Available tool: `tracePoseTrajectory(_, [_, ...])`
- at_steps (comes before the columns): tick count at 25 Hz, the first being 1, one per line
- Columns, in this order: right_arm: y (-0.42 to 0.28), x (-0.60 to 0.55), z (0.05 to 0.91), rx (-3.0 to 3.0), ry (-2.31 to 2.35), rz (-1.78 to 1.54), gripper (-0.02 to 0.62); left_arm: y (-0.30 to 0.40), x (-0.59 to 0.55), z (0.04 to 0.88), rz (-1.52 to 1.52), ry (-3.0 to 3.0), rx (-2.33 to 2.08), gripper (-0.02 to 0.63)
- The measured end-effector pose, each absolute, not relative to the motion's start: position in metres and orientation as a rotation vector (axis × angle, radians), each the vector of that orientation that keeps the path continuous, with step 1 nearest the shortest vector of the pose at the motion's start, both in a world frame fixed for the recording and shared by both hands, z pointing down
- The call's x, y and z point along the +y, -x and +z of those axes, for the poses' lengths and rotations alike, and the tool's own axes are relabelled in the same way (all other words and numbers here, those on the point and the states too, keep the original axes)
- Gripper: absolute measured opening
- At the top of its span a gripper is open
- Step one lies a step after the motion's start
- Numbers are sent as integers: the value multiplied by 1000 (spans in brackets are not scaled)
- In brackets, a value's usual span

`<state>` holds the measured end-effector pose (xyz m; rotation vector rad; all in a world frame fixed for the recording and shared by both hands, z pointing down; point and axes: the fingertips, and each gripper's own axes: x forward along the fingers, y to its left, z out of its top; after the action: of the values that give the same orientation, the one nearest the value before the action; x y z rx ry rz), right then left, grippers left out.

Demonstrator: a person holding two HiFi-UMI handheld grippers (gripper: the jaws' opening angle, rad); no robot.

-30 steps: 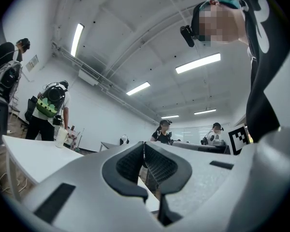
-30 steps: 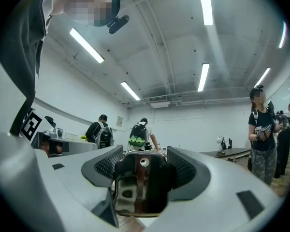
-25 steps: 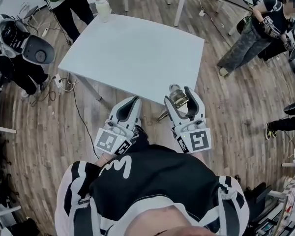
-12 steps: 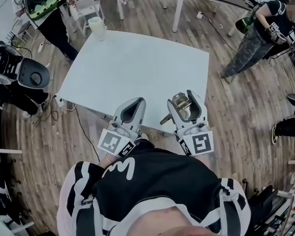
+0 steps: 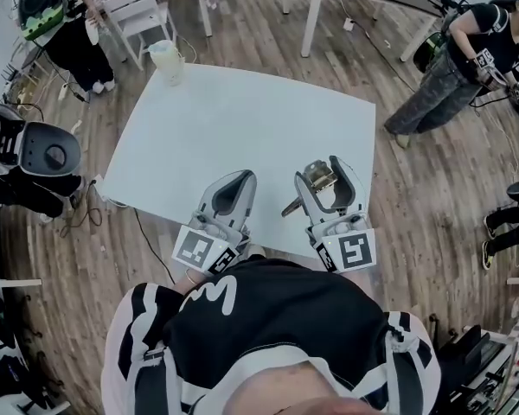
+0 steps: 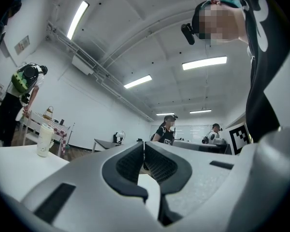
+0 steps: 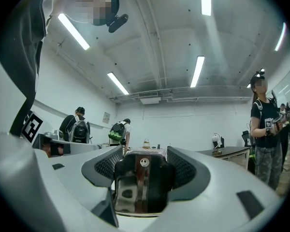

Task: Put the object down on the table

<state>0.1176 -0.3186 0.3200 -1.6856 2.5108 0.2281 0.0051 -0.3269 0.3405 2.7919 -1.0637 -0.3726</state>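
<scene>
Over the near edge of the white table (image 5: 242, 111), right gripper (image 5: 322, 173) clamps a shiny metal object (image 5: 315, 180) between both pads. Can't tell if the object touches the tabletop. Left gripper (image 5: 232, 187) alongside, jaws pressed together, nothing between them. Pale cup (image 5: 166, 60) at the table's far left corner.

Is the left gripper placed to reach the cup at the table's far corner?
Probably not yet: the left gripper, shut and empty, is at the near edge, the cup across the whole table.
</scene>
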Motion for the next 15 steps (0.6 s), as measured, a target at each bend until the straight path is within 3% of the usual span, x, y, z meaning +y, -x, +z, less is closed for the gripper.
tracePoseTrajectory(15, [-107, -343, 343, 2553, 1694, 90, 301, -3, -349, 367, -311, -2781, -1039, 11])
